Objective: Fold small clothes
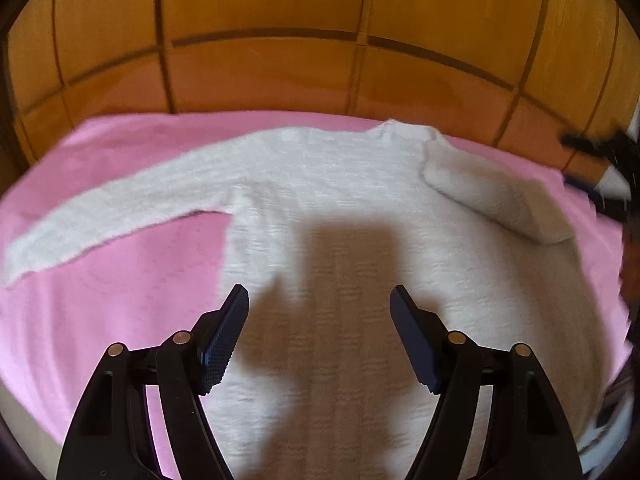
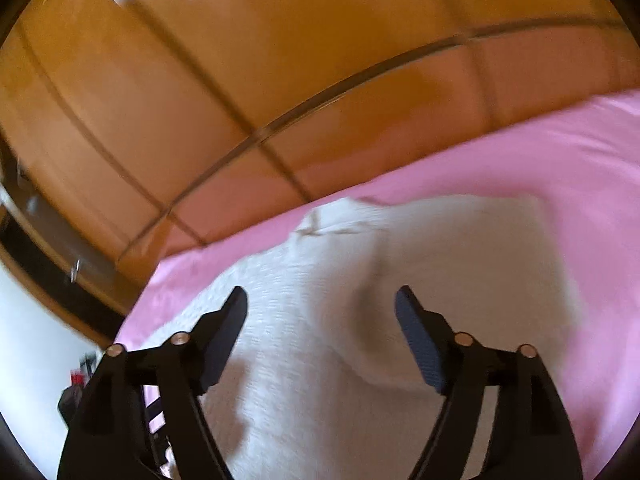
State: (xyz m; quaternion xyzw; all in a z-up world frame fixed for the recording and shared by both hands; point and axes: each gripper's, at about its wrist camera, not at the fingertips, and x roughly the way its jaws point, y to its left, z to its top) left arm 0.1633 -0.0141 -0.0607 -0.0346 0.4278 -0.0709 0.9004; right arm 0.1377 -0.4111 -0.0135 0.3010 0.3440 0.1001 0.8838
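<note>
From the left wrist view, the left tool (image 1: 319, 294) stands wide open with nothing between its dark ribbed fingertips (image 1: 224, 336), hanging above the lower body of a white knitted sweater (image 1: 328, 208). The sweater lies flat on a pink sheet (image 1: 120, 280), its neck at the far end from the tool. One long sleeve (image 1: 112, 216) stretches out ahead and to the left of the tool, straight and flat on the pink. The other sleeve (image 1: 492, 192) is folded inward, lying across the sweater's upper body ahead and to the right of the tool. The tool's shadow falls on the knit just ahead of the fingertips. Beyond the sheet rises a panelled orange-brown wooden wall (image 1: 264, 40). At the far right edge a blurred dark shape shows, too smeared to identify. From the right wrist view, which is tilted and blurred, the right tool (image 2: 321, 296) is also spread wide and holds nothing; no earlier picture lets its motion be judged. It hovers over the sweater (image 2: 304, 340), with the folded sleeve (image 2: 472, 248) ahead and to the right of it, resting on the sweater's body. The pink sheet (image 2: 560, 152) spreads beyond and to the right of the tool, and the wooden wall (image 2: 240, 60) fills the upper part of the view.
</note>
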